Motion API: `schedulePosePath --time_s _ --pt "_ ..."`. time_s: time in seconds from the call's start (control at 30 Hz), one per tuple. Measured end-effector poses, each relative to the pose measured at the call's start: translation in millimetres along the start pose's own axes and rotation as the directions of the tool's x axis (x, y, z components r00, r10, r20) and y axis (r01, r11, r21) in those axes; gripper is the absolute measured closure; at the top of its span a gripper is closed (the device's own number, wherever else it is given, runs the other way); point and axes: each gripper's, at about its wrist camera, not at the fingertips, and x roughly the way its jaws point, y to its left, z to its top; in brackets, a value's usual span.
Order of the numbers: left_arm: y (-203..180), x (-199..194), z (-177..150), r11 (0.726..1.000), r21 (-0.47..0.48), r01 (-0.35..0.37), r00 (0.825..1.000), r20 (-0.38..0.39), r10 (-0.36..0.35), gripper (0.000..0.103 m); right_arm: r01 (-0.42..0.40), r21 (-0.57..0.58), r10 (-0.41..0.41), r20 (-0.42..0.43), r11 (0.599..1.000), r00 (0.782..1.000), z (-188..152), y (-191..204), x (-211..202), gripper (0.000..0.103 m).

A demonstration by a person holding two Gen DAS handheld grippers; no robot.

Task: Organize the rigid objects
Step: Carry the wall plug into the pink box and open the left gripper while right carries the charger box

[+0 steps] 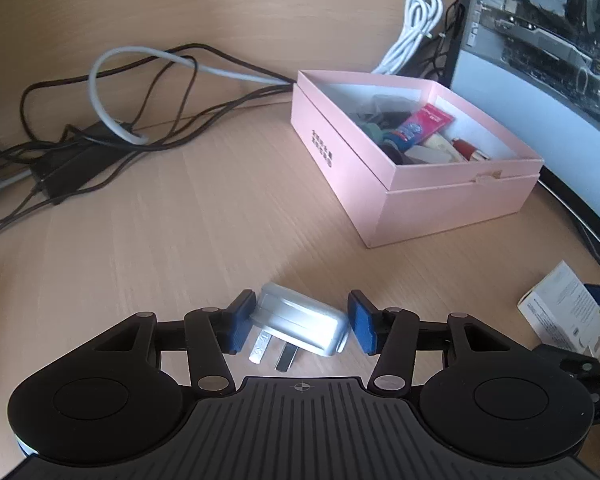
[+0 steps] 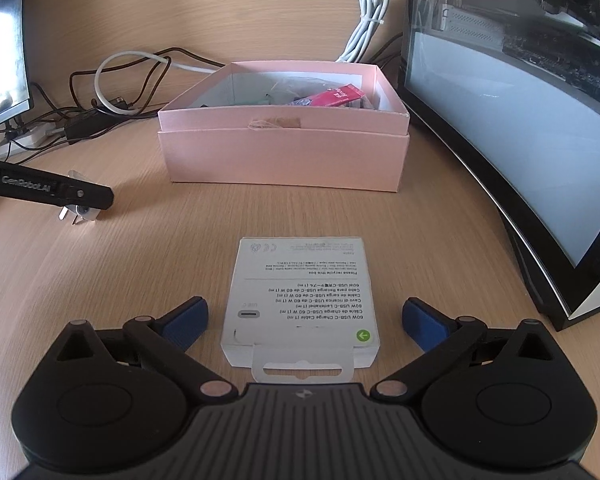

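A white plug adapter (image 1: 300,320) with metal prongs lies low over the wooden desk, between the blue pads of my left gripper (image 1: 302,322). Both pads touch its ends, so the gripper is shut on it. In the right wrist view the same adapter (image 2: 84,212) shows under the left gripper's black finger (image 2: 60,192). My right gripper (image 2: 304,320) stands wide open around a white USB-C cable box (image 2: 300,292) lying flat on the desk, with gaps on both sides. The open pink box (image 1: 400,184) (image 2: 284,156) sits further back and holds several small items.
A computer case with a glass side (image 2: 520,140) stands right of the pink box. Tangled dark and white cables (image 1: 120,92) and a power strip lie at the back left. A coiled white cable (image 2: 368,12) lies behind the box. A monitor (image 2: 0,60) is at far left.
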Motion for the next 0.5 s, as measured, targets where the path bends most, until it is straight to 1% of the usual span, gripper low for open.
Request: schedulePosePath --time_s 0.17,0.2,0.23,0.27,0.33,0.4,0.5 --pt "-2.8 -3.0 -1.2 1.000 0.024 0.008 1.000 -0.009 -0.008 0.049 -0.022 -0.022 0.022 -0.011 1.000 1.000 3.0 -2.0 1.7 0.000" --pt "-2.8 -4.2 -2.1 1.000 0.024 0.016 1.000 -0.012 -0.016 0.049 -0.026 -0.025 0.026 -0.012 0.999 1.000 3.8 -2.3 1.3 0.004" --pt "-2.8 -6.0 -3.8 0.999 0.022 0.027 1.000 -0.014 -0.026 0.049 -0.027 -0.026 0.027 -0.008 0.999 1.000 5.4 -3.4 0.5 0.012" --pt "-2.8 -7.8 -5.8 0.999 0.022 0.034 0.999 -0.013 -0.034 0.049 -0.031 -0.026 0.030 -0.010 0.999 0.999 7.4 -4.3 -0.2 0.015" --pt "-6.2 -12.1 -10.4 0.999 0.034 0.038 0.999 -0.011 -0.038 0.049 -0.042 -0.018 0.041 -0.015 0.999 0.999 10.8 -5.8 -1.4 0.028" --pt "-11.0 -17.4 -15.0 0.998 0.049 0.049 0.999 -0.018 -0.048 0.049 -0.053 -0.007 0.053 -0.023 0.999 0.998 13.5 -7.4 -2.5 0.034" --pt "-19.5 -26.3 -21.9 0.995 0.066 0.080 0.996 -0.041 -0.077 0.049 -0.067 -0.001 0.066 -0.039 0.998 0.997 15.0 -10.3 -5.9 0.034"
